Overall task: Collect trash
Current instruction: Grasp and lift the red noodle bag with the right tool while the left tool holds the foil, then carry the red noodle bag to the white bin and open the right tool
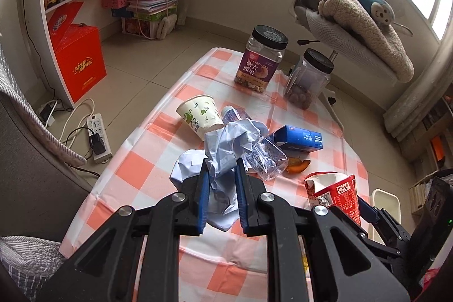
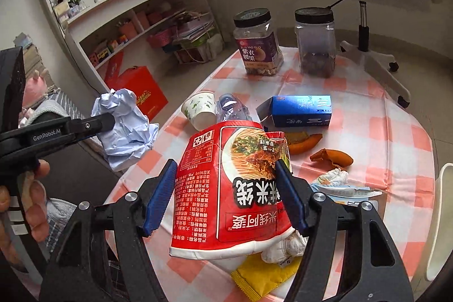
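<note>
My left gripper (image 1: 221,164) is shut on a crumpled pale blue paper (image 1: 226,149) and holds it above the checked table (image 1: 141,169); it also shows in the right wrist view (image 2: 124,126). My right gripper (image 2: 225,164) is shut on a red noodle cup (image 2: 226,188), held above the table; the cup also shows in the left wrist view (image 1: 337,191). On the table lie a paper cup (image 1: 201,112), a crushed clear bottle (image 1: 264,157), a blue carton (image 1: 298,140), orange peels (image 2: 331,156), a yellow packet (image 2: 263,273) and white wrappers (image 2: 334,177).
Two black-lidded jars (image 1: 262,58) (image 1: 310,78) stand at the table's far end. An office chair (image 1: 354,19) with a blanket is behind them. A red box (image 1: 79,58), shelves and a power strip (image 1: 97,137) are on the left. A white bin (image 2: 441,217) sits right.
</note>
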Available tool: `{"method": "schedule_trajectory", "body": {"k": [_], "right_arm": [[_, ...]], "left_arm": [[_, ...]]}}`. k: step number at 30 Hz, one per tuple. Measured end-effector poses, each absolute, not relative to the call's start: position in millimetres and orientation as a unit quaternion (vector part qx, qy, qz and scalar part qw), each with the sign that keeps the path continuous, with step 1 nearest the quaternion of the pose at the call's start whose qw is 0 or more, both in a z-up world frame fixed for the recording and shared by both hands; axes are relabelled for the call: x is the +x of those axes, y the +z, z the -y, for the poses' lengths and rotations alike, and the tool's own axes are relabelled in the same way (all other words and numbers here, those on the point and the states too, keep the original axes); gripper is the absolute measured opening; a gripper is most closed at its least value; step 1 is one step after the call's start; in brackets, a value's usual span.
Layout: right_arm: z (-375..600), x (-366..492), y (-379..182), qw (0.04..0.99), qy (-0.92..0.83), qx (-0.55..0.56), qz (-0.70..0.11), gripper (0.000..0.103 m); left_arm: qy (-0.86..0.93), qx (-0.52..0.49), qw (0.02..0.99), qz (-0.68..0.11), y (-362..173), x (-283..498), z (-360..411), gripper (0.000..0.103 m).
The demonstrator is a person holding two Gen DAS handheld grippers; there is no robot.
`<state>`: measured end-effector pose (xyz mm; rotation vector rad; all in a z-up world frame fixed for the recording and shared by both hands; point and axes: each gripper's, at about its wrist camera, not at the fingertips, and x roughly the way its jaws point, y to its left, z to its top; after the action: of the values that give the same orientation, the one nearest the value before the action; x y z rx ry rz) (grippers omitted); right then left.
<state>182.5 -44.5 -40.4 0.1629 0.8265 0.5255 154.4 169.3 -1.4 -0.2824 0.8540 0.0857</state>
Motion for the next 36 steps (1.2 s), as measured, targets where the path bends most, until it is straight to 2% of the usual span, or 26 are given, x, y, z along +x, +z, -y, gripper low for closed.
{"method": "schedule_trajectory", "body": {"k": [8, 17, 24, 36], "right_arm": [[99.7, 187.0, -19.0, 0.872, 0.254, 0.18, -0.379, 0.066], [160.9, 175.6, 3.6, 0.897, 0.208, 0.205, -0.333, 0.067], [228.0, 162.1, 10.7, 0.924, 0.101, 0.208, -0.305, 0.067], [347.0, 136.1, -4.6, 0.913, -0.096, 0.238, -0.317, 0.072]], "left_arm": [[0.013, -0.133, 0.906, -0.401, 4.4, 160.0, -140.0, 0.017], [-0.024, -0.134, 0.908, -0.396, 7.8, 168.2, -100.4, 0.017], [-0.05, -0.128, 0.908, -0.395, 6.1, 176.1, -66.0, 0.017], [-0.105, -0.095, 0.911, -0.388, 0.1, 184.8, 5.1, 0.017]]}}
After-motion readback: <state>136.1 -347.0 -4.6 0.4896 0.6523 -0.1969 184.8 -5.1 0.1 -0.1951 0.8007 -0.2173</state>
